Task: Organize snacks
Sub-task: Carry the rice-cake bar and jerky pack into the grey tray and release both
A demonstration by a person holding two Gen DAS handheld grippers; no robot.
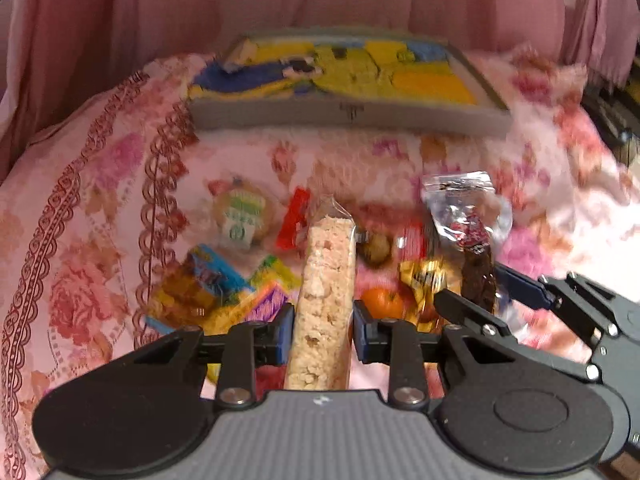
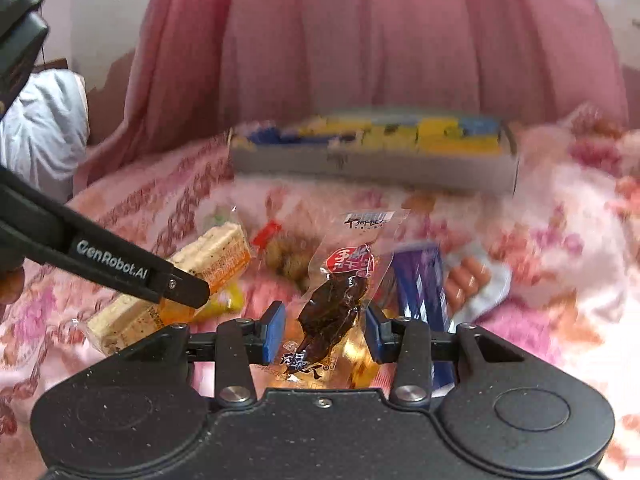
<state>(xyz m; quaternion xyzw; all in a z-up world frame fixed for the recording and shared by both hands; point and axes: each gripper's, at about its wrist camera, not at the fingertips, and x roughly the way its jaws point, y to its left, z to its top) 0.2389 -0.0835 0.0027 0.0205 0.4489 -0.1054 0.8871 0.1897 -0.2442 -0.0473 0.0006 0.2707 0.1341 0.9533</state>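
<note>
My left gripper (image 1: 322, 320) is shut on a long puffed-rice bar (image 1: 326, 276) in clear wrap, which stands upright between the blue pads. In the right wrist view the same bar (image 2: 212, 248) shows at the left, behind the left gripper's black finger (image 2: 180, 284). My right gripper (image 2: 324, 328) is shut on a clear packet of dark dried meat (image 2: 336, 304), held up above the snack pile. From the left wrist view, the right gripper (image 1: 486, 292) and its packet (image 1: 472, 236) sit just to the right of the bar. A grey box (image 1: 280, 114) with yellow and blue packs lies behind.
Loose snacks lie on the floral pink cloth (image 1: 92, 240): a round cookie pack (image 1: 244, 216), a red wrapper (image 1: 294, 220), a mandarin (image 1: 382, 302), blue-yellow packs (image 1: 212, 280), a purple-blue pack (image 2: 424, 284) and a sausage pack (image 2: 468, 280). A pink curtain (image 2: 360, 40) hangs behind.
</note>
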